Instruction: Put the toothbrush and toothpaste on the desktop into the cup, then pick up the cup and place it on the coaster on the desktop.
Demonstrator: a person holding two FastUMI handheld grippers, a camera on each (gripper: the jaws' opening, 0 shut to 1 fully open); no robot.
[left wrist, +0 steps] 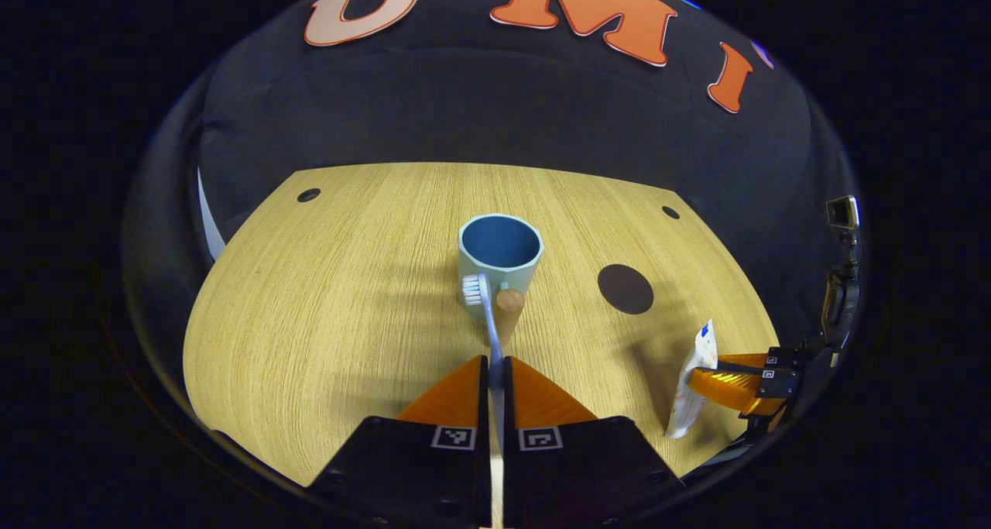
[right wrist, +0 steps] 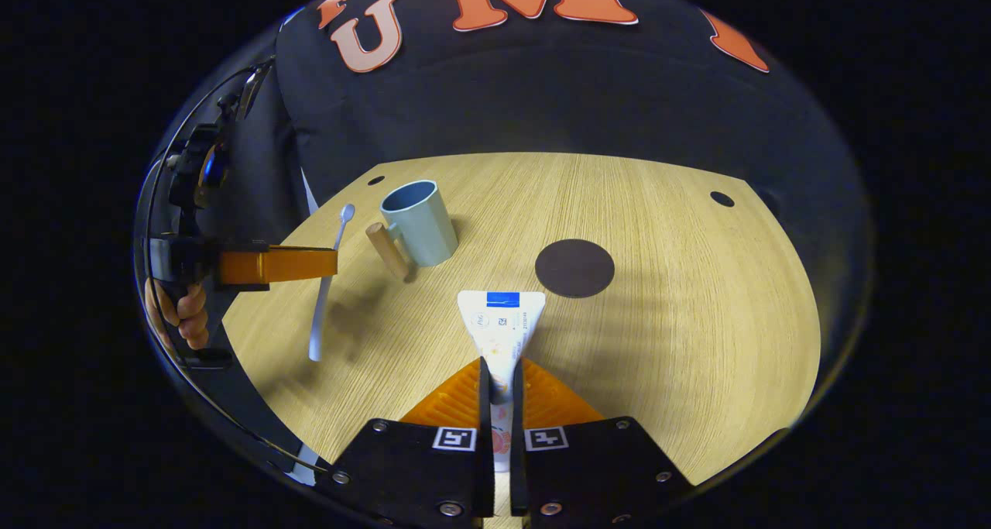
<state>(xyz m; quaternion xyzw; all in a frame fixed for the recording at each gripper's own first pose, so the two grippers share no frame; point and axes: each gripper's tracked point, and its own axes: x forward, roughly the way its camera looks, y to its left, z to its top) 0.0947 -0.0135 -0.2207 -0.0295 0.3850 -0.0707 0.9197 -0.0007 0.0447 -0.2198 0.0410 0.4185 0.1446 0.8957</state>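
- The toothpaste (right wrist: pixel 502 331) tube carries a blue band at its flat end and small dark print below it, too small and blurred to read in the right gripper view.
- Square black-and-white coded markers sit on the right gripper (right wrist: pixel 501 393) and the left gripper (left wrist: pixel 496 382), bearing patterns and no letters.
- No brand or number is legible anywhere.

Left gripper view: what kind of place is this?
Likely a staged recording booth, not a real bathroom: a bare wooden desktop against a black cloth wall, with just a cup, a coaster and two handheld tools.
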